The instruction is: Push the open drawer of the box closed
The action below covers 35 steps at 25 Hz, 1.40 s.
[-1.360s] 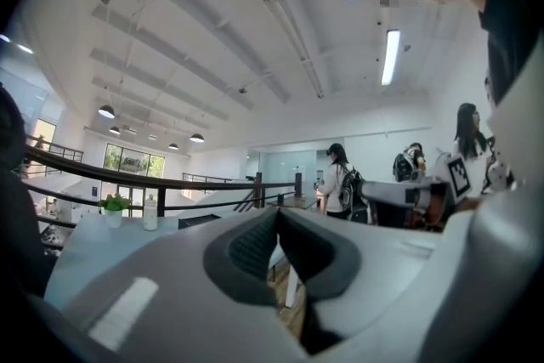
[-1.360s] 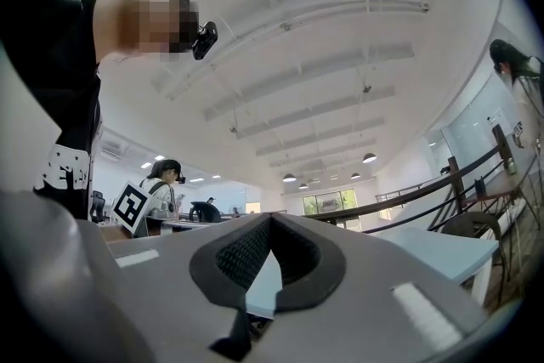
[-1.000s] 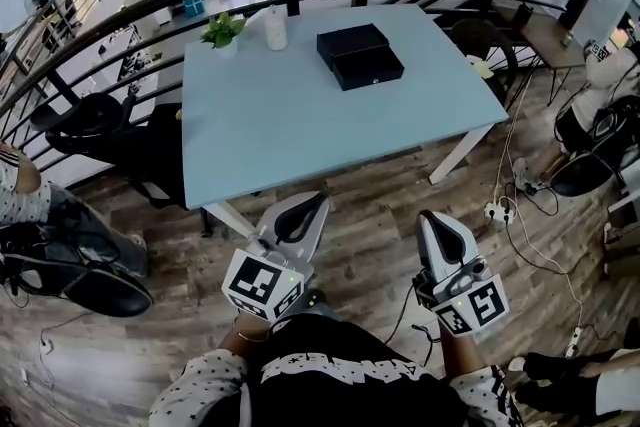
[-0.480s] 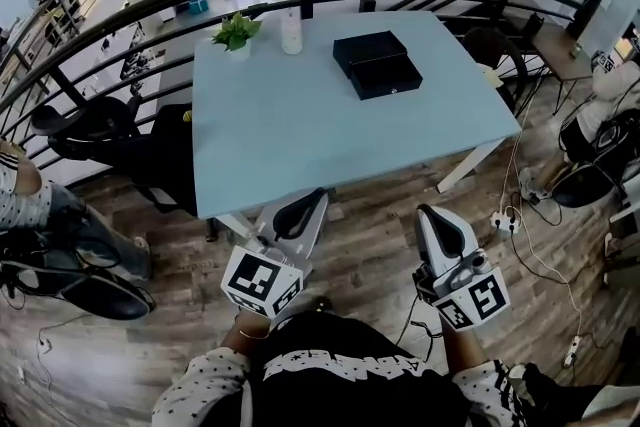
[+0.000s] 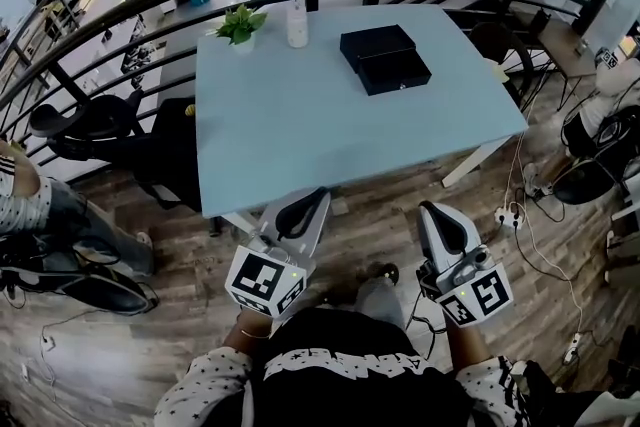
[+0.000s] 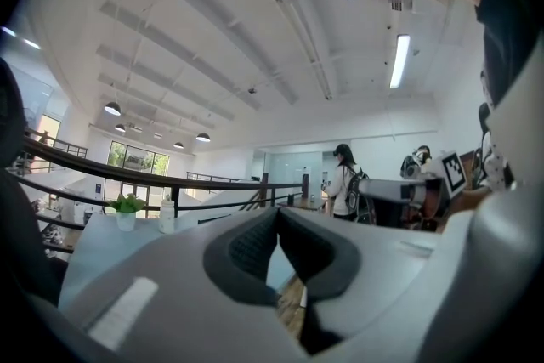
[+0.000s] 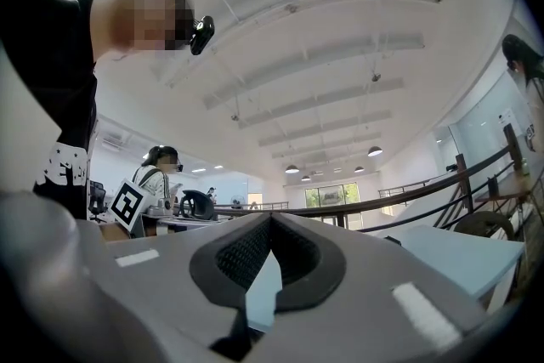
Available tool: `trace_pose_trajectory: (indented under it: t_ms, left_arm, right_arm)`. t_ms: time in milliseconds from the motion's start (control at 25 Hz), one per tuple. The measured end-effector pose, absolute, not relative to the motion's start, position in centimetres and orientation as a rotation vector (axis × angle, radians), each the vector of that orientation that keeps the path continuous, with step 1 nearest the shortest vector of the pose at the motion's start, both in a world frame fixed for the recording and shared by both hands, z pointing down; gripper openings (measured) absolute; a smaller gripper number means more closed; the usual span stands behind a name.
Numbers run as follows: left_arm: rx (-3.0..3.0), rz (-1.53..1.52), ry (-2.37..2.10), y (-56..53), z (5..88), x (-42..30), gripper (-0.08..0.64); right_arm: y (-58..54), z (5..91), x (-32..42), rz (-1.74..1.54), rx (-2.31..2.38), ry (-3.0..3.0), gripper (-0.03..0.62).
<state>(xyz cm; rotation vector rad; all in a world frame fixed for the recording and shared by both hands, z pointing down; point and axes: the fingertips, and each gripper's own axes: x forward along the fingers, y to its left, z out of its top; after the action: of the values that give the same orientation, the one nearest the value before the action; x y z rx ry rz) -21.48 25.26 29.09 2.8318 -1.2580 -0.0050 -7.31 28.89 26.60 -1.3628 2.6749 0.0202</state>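
Note:
The black box (image 5: 384,58) lies on the far right part of the light blue table (image 5: 300,125); its drawer (image 5: 396,73) stands pulled out toward me. Both grippers hang low over the wooden floor, short of the table's near edge and far from the box. My left gripper (image 5: 314,199) is shut with nothing in it; in the left gripper view its dark pads (image 6: 255,246) meet at the tips. My right gripper (image 5: 432,212) is also shut and empty, its pads (image 7: 297,255) touching. Neither gripper view shows the box.
A potted plant (image 5: 240,22) and a white bottle (image 5: 297,25) stand at the table's far edge. A curved black railing (image 5: 150,0) runs behind the table. Black chairs (image 5: 95,120) stand at the left, and cables with a power strip (image 5: 503,213) lie on the floor at the right.
The table and box have shifted slightly right and nearer in the head view. Both grippers stay shut in about the same place. A shoe now shows between them.

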Motion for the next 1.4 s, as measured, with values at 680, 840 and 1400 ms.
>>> trace_pose_trajectory:
  t_ms: [680, 840, 1400]
  left_arm:
    - [2.850, 0.070, -1.360, 19.1, 28.6, -19.3, 0.000]
    - [2.840, 0.080, -1.369, 17.0, 29.0, -17.8, 0.000]
    - [2.785, 0.094, -1.441, 8.8, 28.9, -15.2, 0.000]
  right_arm:
    - [19.6, 26.0, -6.0, -0.030, -1.180, 2.715, 0.003]
    - [17.5, 26.5, -4.6, -0.037, -1.171, 2.725, 0.003]
    - [9.5, 27.5, -0.4, -0.046, -1.200, 2.729, 0.003]
